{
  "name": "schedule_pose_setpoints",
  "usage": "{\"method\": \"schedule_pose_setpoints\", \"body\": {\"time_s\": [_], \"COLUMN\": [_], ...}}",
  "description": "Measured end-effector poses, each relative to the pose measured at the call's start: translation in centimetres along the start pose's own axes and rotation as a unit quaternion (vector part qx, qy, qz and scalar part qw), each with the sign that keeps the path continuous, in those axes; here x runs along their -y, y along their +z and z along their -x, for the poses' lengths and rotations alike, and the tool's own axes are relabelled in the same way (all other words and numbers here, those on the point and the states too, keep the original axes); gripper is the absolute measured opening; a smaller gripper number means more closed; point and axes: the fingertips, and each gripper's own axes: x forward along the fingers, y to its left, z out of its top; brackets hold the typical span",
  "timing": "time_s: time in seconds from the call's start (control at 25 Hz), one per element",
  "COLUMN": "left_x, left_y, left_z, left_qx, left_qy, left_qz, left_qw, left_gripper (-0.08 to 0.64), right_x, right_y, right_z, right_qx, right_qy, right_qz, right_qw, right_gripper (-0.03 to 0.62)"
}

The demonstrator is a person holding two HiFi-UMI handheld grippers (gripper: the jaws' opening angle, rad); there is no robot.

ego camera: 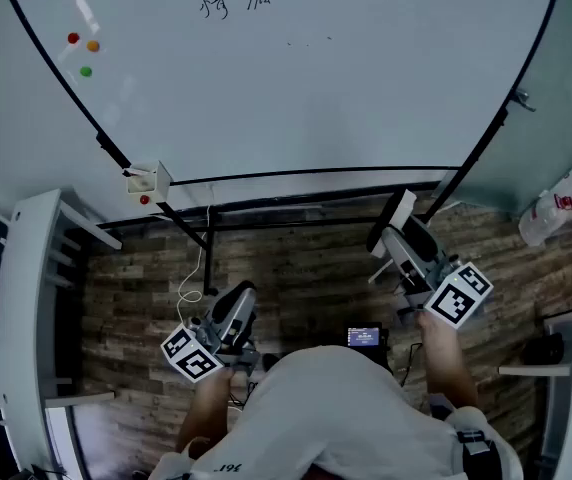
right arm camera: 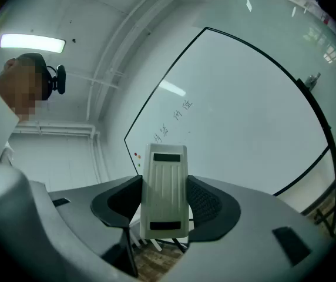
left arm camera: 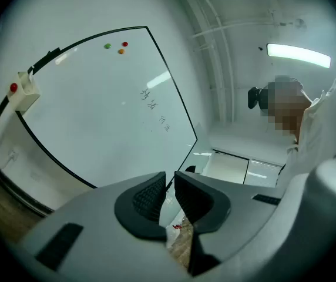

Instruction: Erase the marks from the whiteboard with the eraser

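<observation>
Right tongs point(right arm camera: 164, 185) clamped the eraser point(right arm camera: 165, 210), forearm extended towards the whiteboard point(ego camera: 296, 78) ahead. Left tongs point(left arm camera: 170, 187) sat lower, all but together, empty.

The wood-plank floor point(ego camera: 306, 278) bears the whiteboard stand's black leg point(ego camera: 188, 230); a white cable point(ego camera: 204, 250) trails down onto it; a white bag point(ego camera: 554, 208) sits at its right edge.

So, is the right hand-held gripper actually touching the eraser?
Touching. The right gripper view shows the right hand-held gripper shut on the eraser, jaws against both sides.
</observation>
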Motion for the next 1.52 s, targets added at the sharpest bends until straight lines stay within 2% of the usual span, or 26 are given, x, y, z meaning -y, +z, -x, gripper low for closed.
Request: {"method": "schedule_pose_setpoints", "body": {"time_s": [0.4,0.76,0.96,1.16,1.4,1.52], "left_x": [1.2,1.5,1.3,1.1,-0.4,-1.9], "left_y": [-1.7,-2.8,-3.4,-3.5,-2.4,-1.2], "left_z": [-2.7,-4.3,-5.1,-5.4,-4.9,-4.6], "left_qx": [0.007,0.008,0.007,0.010,0.008,0.006], "left_qy": [0.010,0.025,0.031,0.042,0.054,0.053], "left_qz": [-0.003,-0.004,0.001,-0.002,-0.012,-0.014], "left_qw": [0.9999,0.9996,0.9995,0.9991,0.9984,0.9985], "left_gripper": [0.037,0.037,0.037,0.037,0.037,0.037], "right_x": [3.0,4.9,6.8,8.3,9.8,10.5], "right_y": [1.4,1.5,1.8,2.1,3.2,4.2], "right_z": [1.0,1.1,1.3,0.9,-0.8,-2.3], "right_qx": [-0.007,-0.026,-0.030,-0.036,-0.013,0.003], "right_qy": [0.007,-0.002,-0.019,-0.035,-0.038,-0.043], "right_qz": [0.001,0.012,-0.003,0.007,0.005,0.019], "right_qw": [1.000,1.000,0.999,0.999,0.999,0.999], "right_gripper": [0.256,0.256,0.256,0.256,0.256,0.256]}}
